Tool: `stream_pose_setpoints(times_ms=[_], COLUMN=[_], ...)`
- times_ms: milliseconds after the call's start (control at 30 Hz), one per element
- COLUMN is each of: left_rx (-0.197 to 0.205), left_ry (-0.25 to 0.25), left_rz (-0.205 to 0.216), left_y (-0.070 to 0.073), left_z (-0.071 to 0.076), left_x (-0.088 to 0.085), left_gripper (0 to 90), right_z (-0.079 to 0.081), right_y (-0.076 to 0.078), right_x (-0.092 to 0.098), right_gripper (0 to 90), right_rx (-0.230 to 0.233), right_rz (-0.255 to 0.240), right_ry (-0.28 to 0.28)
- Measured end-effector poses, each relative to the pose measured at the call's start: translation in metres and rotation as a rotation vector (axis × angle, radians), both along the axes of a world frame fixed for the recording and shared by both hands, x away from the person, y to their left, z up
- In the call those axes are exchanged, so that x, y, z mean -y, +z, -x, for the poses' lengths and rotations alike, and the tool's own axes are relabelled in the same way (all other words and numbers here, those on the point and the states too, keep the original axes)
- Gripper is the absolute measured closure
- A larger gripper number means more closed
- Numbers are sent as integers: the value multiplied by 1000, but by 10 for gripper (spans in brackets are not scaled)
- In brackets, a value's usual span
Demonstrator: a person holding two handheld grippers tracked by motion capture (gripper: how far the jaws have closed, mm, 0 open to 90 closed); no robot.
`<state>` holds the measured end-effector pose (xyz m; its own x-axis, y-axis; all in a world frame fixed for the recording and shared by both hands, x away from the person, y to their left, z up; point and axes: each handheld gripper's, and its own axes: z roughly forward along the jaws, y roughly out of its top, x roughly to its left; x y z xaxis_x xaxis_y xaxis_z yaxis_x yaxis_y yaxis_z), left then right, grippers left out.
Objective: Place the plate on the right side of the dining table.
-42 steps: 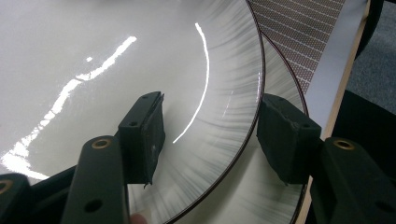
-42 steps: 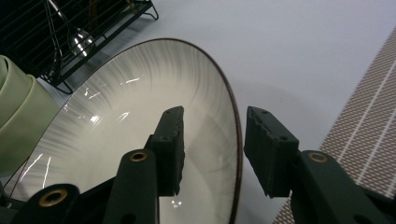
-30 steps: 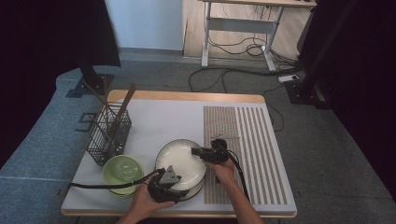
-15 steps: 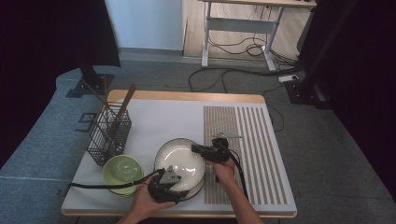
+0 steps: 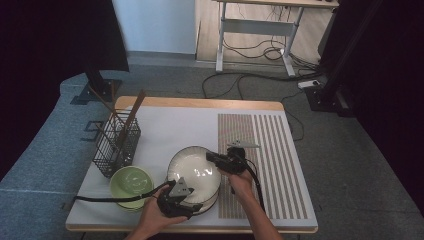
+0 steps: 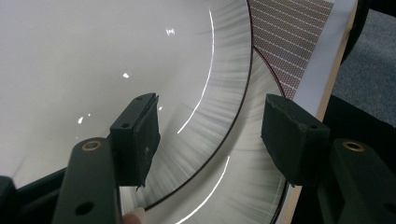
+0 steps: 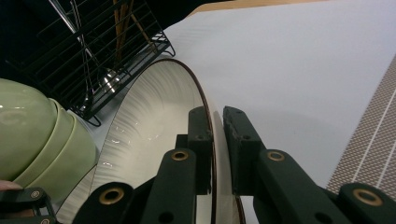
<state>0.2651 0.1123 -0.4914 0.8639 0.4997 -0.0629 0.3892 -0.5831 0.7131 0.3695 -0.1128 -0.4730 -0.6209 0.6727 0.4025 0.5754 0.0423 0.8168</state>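
Note:
A white ribbed plate (image 5: 192, 170) with a dark rim lies on top of another like it (image 5: 207, 204) at the table's front centre. My right gripper (image 5: 215, 159) is shut on the top plate's right rim; in the right gripper view the rim (image 7: 214, 140) stands pinched between its jaws (image 7: 214, 112). The top plate (image 6: 93, 56) rides slightly above the lower plate (image 6: 243, 182). My left gripper (image 5: 186, 196) sits at the plates' front edge, open (image 6: 210, 121), one jaw over the top plate and the other beyond its rim.
Two stacked green bowls (image 5: 131, 184) stand left of the plates, close to my left hand. A black wire basket (image 5: 117, 142) with wooden utensils (image 5: 134, 110) stands further left. A brown striped mat (image 5: 265, 150) covers the table's right part.
My right gripper has moved left onto the top plate's right rim and shut on it. The plate's right side has come up slightly. My left gripper has hardly moved.

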Motion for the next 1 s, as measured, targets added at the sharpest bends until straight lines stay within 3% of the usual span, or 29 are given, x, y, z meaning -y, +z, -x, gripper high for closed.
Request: stream_pose_setpoints(times_ms=[267, 1000], left_rx=[4, 51], left_ry=[-2, 1], left_rz=[9, 63], left_y=[3, 14], left_z=[1, 5], left_x=[-1, -6], left_gripper=[370, 373], right_z=[1, 1], right_y=[9, 19], right_x=[2, 22], right_gripper=[822, 822], right_rx=[42, 59], right_rz=[17, -7], right_ry=[-21, -61])
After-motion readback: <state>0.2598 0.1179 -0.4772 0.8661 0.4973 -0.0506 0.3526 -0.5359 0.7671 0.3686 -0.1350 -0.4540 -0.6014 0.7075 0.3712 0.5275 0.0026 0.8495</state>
